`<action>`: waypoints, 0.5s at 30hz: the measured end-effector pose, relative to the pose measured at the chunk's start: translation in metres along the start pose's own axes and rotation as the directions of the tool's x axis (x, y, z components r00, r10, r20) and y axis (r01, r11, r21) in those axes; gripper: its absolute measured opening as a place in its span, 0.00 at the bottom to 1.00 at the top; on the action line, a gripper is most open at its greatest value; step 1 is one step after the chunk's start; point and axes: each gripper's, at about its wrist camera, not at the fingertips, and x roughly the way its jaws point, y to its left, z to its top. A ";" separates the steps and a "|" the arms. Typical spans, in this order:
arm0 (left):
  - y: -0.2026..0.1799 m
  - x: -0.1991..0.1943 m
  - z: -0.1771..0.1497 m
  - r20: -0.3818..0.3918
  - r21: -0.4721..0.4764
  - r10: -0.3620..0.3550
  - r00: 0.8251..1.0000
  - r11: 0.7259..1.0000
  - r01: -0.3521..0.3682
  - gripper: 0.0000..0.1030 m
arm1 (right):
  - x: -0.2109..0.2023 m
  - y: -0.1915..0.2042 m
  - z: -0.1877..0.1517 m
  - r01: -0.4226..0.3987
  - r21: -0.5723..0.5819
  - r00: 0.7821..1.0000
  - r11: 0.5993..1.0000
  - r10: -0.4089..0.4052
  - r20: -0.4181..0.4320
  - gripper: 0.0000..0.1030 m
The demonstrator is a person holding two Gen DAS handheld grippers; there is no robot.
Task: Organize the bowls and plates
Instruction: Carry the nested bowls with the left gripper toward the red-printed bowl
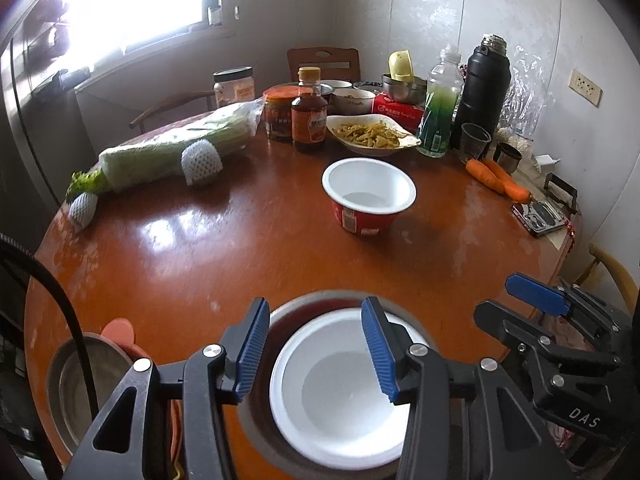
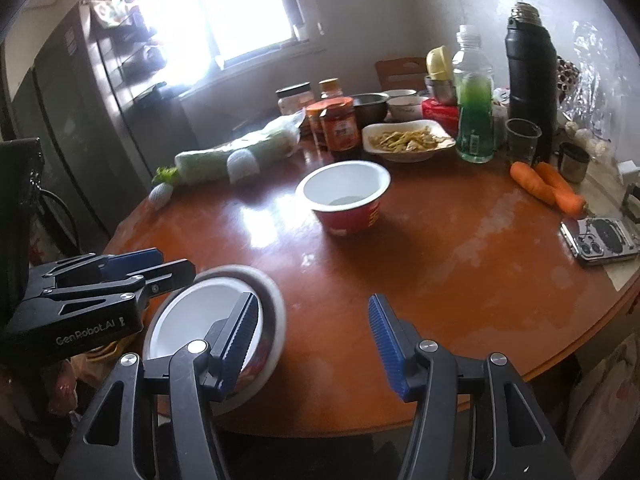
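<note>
One white bowl [image 1: 340,392] sits nested in a steel bowl [image 1: 260,432]; beyond it the red paper bowl [image 1: 368,196] awaits stacking. Left gripper [image 1: 316,350] and right gripper [image 2: 314,346] hang released, empty.

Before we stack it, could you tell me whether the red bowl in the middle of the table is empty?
Empty: the red bowl stands upright, and its white inside shows bare to the bottom in both views.

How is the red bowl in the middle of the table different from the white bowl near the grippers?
The red bowl stands alone on the bare table; the white bowl sits nested inside a metal bowl. The red bowl's outer wall shows red with print; the white bowl's outside is hidden. Both are upright, empty and white inside.
</note>
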 end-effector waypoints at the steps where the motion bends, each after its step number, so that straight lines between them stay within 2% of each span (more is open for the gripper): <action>1: -0.002 0.003 0.004 0.003 0.004 0.002 1.000 1.000 -0.002 0.47 | 0.001 -0.003 0.002 0.000 0.005 1.000 1.000 0.000 0.002 0.58; 11: -0.016 0.031 0.038 -0.003 0.005 -0.010 1.000 1.000 0.011 0.47 | 0.023 -0.029 0.031 0.007 0.024 1.000 1.000 -0.007 0.010 0.58; 15: -0.017 0.047 0.051 -0.023 -0.003 -0.002 1.000 1.000 0.002 0.47 | 0.036 -0.040 0.046 0.008 0.036 1.000 0.999 -0.008 0.014 0.64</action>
